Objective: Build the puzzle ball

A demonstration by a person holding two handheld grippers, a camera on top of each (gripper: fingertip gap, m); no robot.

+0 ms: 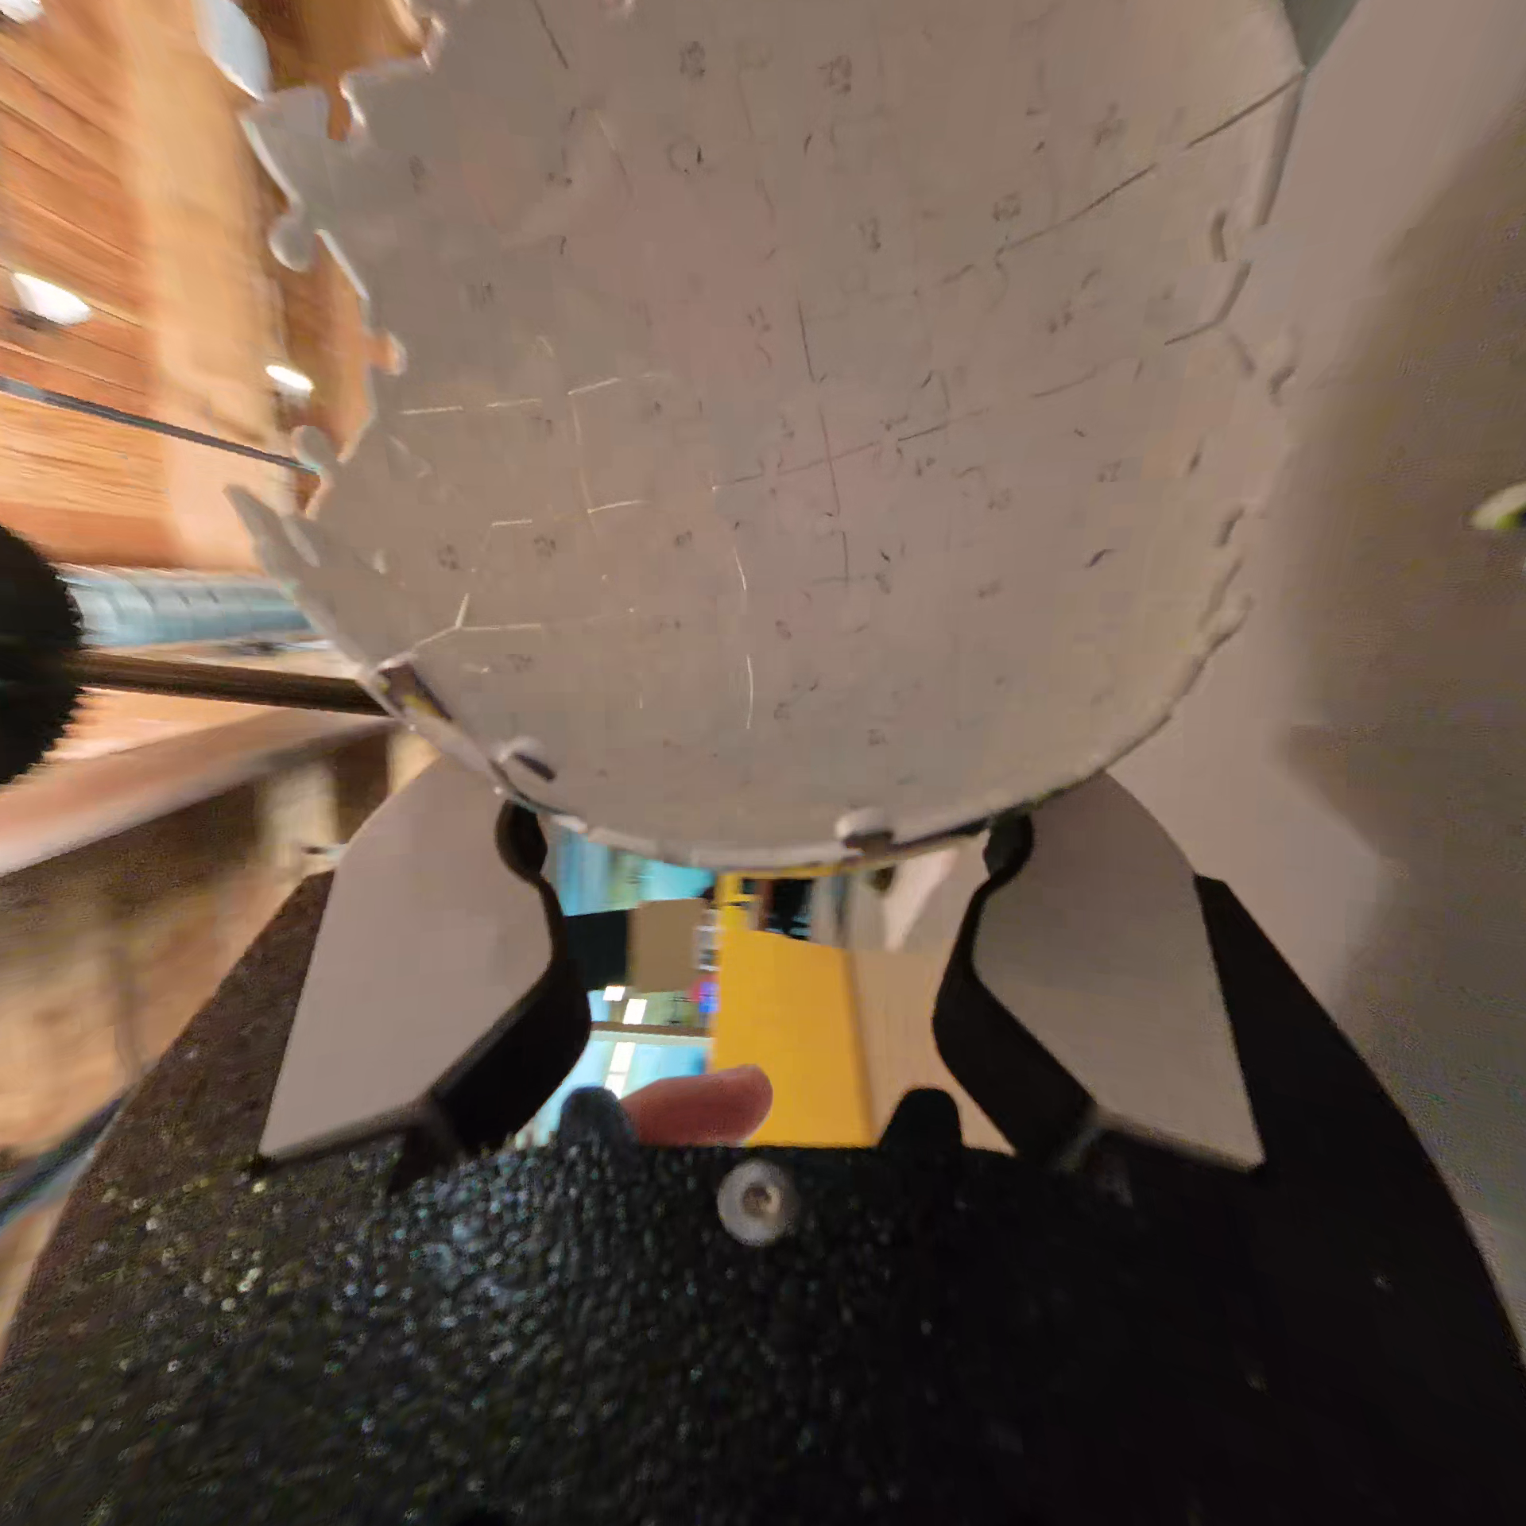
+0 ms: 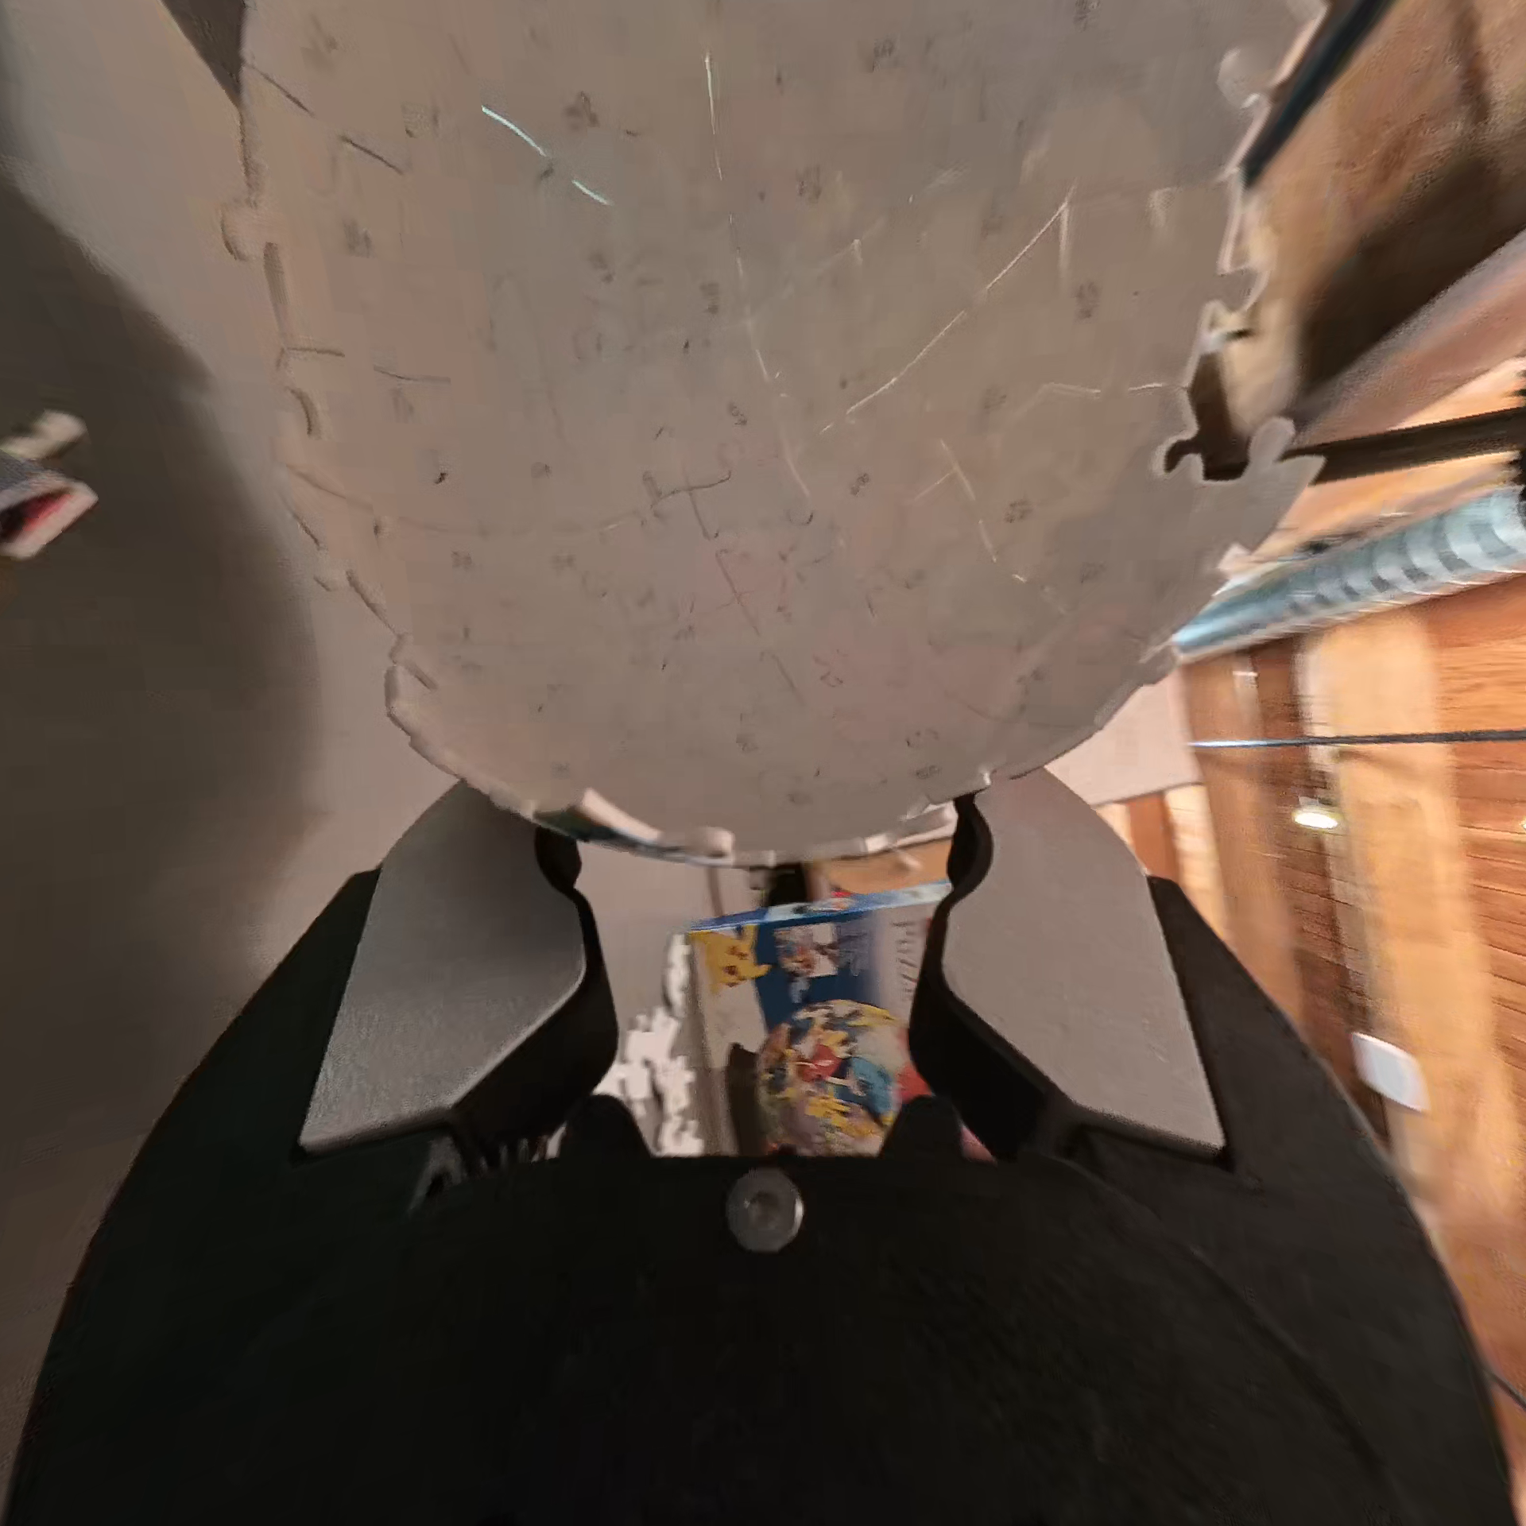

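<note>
A curved white section of the puzzle ball [image 1: 784, 429] fills the left wrist view, its numbered inside face toward the camera and jagged tabs along its left edge. My left gripper [image 1: 760, 830] grips its lower rim between widely spread fingertips. The right wrist view shows a similar white numbered section [image 2: 743, 413] with tabs along its right edge. My right gripper [image 2: 755, 826] grips its lower rim the same way. Both sections are held up in the air. I cannot tell whether the two sections are joined.
A colourful puzzle box [image 2: 826, 1016] and loose white pieces [image 2: 661, 1065] lie below, seen between the right fingers. A person's finger [image 1: 702, 1102] and a yellow panel [image 1: 784, 1032] show between the left fingers. A pale wall [image 1: 1404, 578], wooden ceiling [image 2: 1404, 826] and a duct [image 2: 1362, 561] lie behind.
</note>
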